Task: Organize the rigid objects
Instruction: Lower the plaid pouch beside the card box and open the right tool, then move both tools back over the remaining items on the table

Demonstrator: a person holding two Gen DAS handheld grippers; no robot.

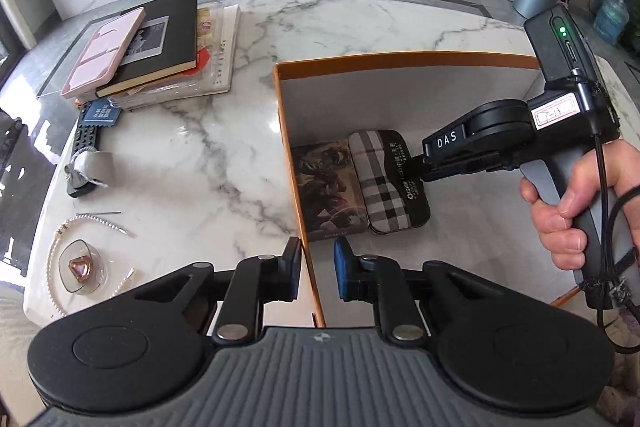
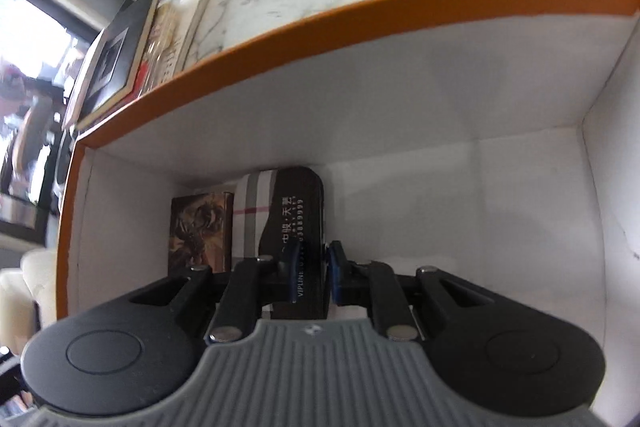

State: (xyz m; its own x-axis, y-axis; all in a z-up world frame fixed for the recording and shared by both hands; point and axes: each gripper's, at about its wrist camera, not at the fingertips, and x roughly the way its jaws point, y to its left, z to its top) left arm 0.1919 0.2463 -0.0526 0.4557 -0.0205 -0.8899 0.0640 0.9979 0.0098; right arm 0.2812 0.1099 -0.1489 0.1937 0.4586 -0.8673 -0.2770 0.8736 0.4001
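Orange-edged cardboard is the weak spot: the left gripper [image 1: 317, 269] straddles the thin side wall of the box [image 1: 400, 61], one pad outside and one inside with a gap on either side, so I judge any sideways nudge would drag or tip the box and shift what lies in it. The other risk sits with the right gripper [image 2: 312, 267], at the right of the left-wrist view. Its fingers are nearly closed on the near end of the plaid tin [image 1: 390, 183], pinching only the tin's edge; if they part unevenly or lift away at an angle, the tin could hop onto the picture card [image 1: 330, 193] touching its left side.

Both lie flat on the box floor, lower centre of the left-wrist view, tucked against the left wall. Seen from the right wrist, the tin runs straight out from between the fingertips toward the back corner.
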